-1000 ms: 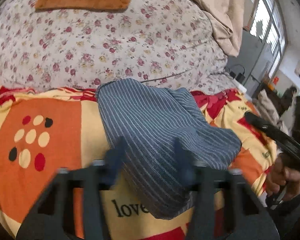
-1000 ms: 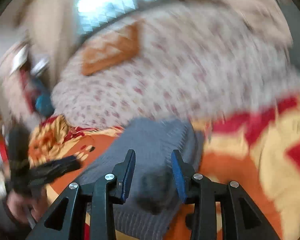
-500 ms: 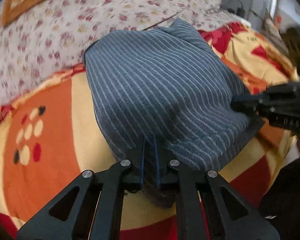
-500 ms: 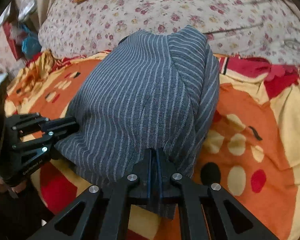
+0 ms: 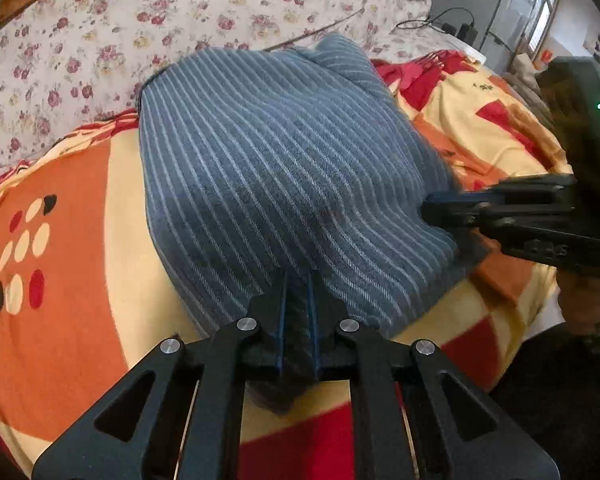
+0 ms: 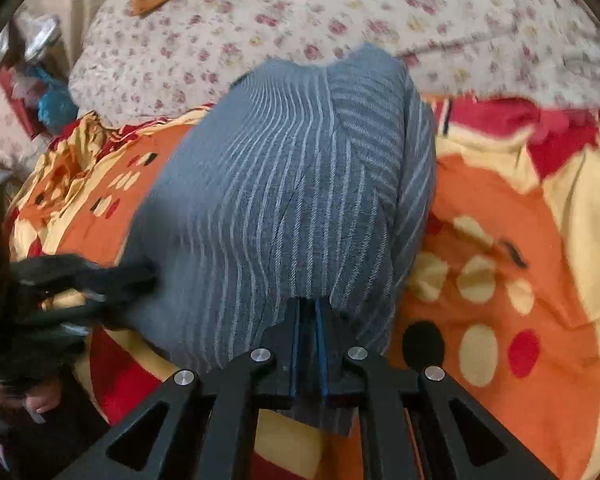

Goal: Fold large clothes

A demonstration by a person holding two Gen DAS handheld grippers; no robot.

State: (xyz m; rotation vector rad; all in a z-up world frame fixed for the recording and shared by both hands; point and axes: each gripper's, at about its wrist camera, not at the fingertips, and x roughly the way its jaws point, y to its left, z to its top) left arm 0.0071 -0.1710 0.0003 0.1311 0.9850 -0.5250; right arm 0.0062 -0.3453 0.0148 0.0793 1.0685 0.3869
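1. The striped blue garment (image 5: 284, 184) lies folded in a thick bundle on the orange, yellow and red blanket (image 5: 64, 264), its far end reaching the flowered quilt (image 5: 100, 40) behind it.
2. The left gripper (image 5: 298, 296) is down on the near edge of the garment, jaws clamped together on a pinch of the striped cloth, which shows between the blue pads.
3. In the same view the right gripper (image 5: 440, 206) comes in from the right side and bites the garment's right-hand edge.
4. From the right wrist, the right gripper (image 6: 308, 320) has its jaws pressed on the near hem, with cloth caught between them; they eased open a touch just now, yet the cloth sits in the pinch.
5. There the left gripper (image 6: 144, 276) shows blurred at the left, meeting the garment's left edge, a hand (image 6: 40, 396) under it.
6. A window (image 5: 540, 4) glows at the upper right of the left view.
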